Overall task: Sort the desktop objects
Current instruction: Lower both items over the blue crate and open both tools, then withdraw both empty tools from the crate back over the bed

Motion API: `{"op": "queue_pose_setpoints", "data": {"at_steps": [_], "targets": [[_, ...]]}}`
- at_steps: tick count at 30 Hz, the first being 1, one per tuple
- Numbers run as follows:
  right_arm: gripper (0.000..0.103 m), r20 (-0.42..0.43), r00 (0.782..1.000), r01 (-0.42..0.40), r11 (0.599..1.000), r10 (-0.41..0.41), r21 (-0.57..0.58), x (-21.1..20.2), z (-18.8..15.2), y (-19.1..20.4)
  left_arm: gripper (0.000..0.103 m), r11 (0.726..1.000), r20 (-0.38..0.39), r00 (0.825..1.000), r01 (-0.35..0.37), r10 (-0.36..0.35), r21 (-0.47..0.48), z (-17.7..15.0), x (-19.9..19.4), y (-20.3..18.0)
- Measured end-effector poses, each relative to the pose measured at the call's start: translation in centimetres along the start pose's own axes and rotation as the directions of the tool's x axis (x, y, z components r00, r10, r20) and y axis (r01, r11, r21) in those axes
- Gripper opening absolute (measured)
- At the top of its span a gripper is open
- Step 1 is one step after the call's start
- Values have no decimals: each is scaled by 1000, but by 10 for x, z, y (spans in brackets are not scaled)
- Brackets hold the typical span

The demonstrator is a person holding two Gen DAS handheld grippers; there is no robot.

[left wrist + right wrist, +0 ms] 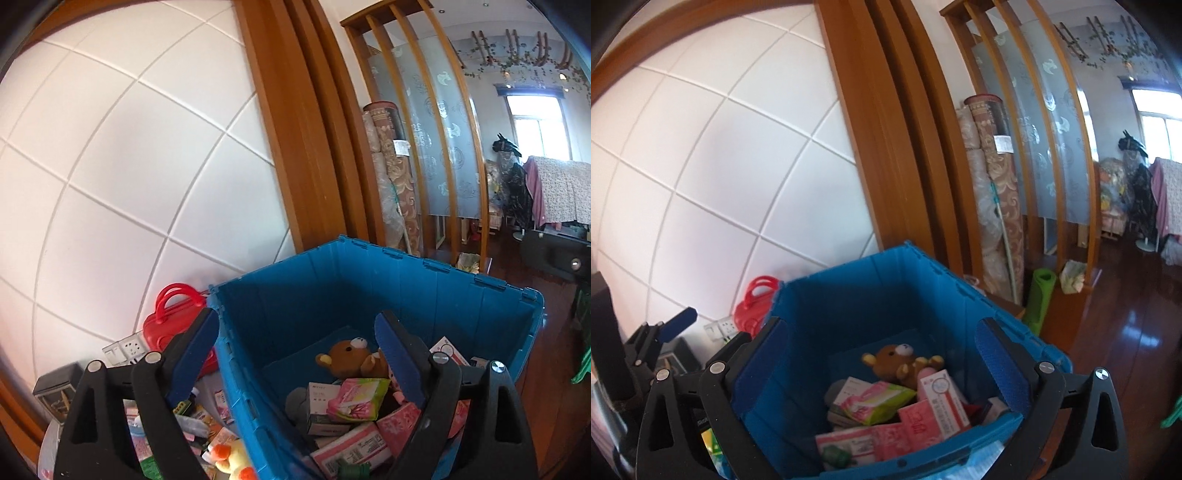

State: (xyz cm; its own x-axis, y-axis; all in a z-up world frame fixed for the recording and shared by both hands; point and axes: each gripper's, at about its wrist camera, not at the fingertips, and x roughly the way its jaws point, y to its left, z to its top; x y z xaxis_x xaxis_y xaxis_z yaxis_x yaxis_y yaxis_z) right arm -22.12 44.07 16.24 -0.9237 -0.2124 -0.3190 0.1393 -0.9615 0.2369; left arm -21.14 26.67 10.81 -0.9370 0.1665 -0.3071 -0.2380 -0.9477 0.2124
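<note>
Left gripper (299, 343) jaws wide, empty, right gripper (882, 350) likewise

Blue crate (849, 295) of boxes (942, 402) beside cluttered desktop items (207, 432).

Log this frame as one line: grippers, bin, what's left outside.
left gripper: open, empty | right gripper: open, empty | blue bin: teddy bear, packets inside | yellow plush: outside
</note>
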Motion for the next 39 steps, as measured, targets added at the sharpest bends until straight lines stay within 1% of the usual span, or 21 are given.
{"op": "queue_pose_setpoints", "data": {"at_steps": [4,7,10,15,18,20,22,25,27,29,31,32,35,39], "targets": [[103,16,1000,-25,999,25,-20,-26,-19,15,87,998,20,998,-57,57,-14,-20,-23,18],[103,10,999,-32,999,33,-35,-45,-37,29,87,996,30,996,-77,79,-43,-39,-47,36],[103,9,1000,-20,999,20,-47,-66,-57,45,87,993,42,994,-100,103,-55,-56,-69,50],[103,-30,999,-18,998,16,-65,-93,-88,85,87,988,27,992,-124,127,-88,-79,-106,78],[103,-28,1000,-14,997,12,-80,-111,-108,110,89,983,26,986,-159,162,-93,-91,-126,93],[103,-21,1000,1,994,-4,-113,-121,-123,127,90,981,23,984,-173,175,-93,-100,-137,99],[103,-17,1000,-2,990,0,-140,-130,-137,140,90,976,8,982,-188,190,-112,-109,-145,108],[103,-30,999,-22,989,18,-149,-135,-147,150,90,971,-12,983,-183,183,-157,-122,-156,120],[103,-17,999,-44,987,42,-156,-140,-154,156,90,966,-13,982,-189,190,-174,-130,-163,124],[103,14,998,-59,983,63,-175,-144,-163,161,90,963,-4,978,-208,210,-172,-141,-169,122],[103,0,997,-70,981,71,-179,-141,-172,164,90,964,1,977,-210,213,-161,-152,-173,117],[103,-12,996,-90,980,89,-180,-140,-178,164,90,965,8,976,-213,217,-155,-157,-175,115],[103,-21,997,-74,977,72,-202,-142,-187,164,90,972,-18,982,-188,187,-138,-170,-176,107],[103,-49,997,-72,978,64,-194,-139,-192,160,90,976,-29,989,-145,142,-164,-183,-179,104]]}}
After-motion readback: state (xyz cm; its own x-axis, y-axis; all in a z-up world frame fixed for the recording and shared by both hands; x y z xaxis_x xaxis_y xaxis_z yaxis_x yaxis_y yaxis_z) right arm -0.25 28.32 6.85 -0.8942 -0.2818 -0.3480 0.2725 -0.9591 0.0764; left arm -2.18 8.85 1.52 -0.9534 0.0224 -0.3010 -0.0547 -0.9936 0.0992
